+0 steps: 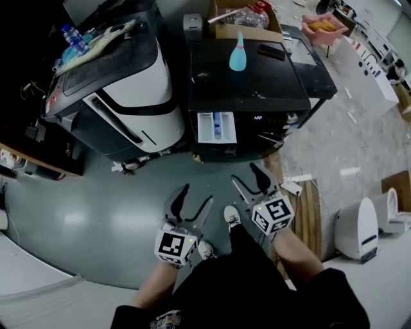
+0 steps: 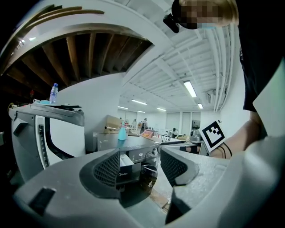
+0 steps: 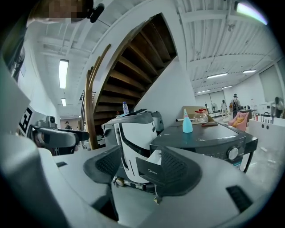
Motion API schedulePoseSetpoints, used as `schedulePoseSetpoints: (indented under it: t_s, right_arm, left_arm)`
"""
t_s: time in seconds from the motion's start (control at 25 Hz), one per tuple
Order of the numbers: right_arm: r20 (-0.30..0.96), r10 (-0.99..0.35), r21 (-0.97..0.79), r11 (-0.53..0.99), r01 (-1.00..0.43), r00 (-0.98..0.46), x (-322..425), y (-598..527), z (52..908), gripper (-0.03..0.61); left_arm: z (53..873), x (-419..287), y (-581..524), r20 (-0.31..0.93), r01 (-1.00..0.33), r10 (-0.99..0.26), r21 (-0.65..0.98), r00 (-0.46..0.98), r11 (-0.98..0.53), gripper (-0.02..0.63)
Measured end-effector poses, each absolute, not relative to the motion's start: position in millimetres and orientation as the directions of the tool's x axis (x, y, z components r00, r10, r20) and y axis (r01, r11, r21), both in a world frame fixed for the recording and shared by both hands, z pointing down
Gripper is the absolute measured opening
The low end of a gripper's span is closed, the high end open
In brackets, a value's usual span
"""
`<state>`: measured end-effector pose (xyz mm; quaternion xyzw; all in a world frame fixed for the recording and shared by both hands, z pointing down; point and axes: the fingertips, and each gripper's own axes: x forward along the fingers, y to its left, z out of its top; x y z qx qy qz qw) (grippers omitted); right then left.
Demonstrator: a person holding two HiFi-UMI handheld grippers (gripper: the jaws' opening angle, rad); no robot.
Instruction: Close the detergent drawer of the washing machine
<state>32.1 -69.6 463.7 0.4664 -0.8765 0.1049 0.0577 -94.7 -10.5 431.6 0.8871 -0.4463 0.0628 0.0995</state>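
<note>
The black washing machine (image 1: 257, 90) stands ahead of me with its detergent drawer (image 1: 216, 126) pulled out; the tray is white inside with a blue insert. My left gripper (image 1: 196, 196) and right gripper (image 1: 245, 175) hang over the grey floor, well short of the drawer. Both are open and empty. In the left gripper view the drawer (image 2: 127, 167) shows far off between the spread jaws of the left gripper (image 2: 140, 171). In the right gripper view the drawer's dark front (image 3: 149, 165) shows between the jaws of the right gripper (image 3: 138, 171).
A turquoise bottle (image 1: 238, 54) and a dark flat item stand on the washer's lid. A large white-and-black appliance (image 1: 128, 83) sits at the left, a cardboard box (image 1: 244, 19) behind, a wooden pallet (image 1: 308, 199) and white device (image 1: 359, 225) at right. My shoes (image 1: 231, 217) are below.
</note>
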Motion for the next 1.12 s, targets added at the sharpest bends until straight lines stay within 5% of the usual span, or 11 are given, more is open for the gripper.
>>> schedulePoseSetpoints:
  t_s: [1.12]
  right_arm:
    - [0.425,-0.729,-0.173,0.516,-0.839,-0.536,46,-197,606,0.249]
  left_arm:
    - [496,-65,-138,0.279,-0.869,-0.825,0.097,0.492,-0.486,0.273]
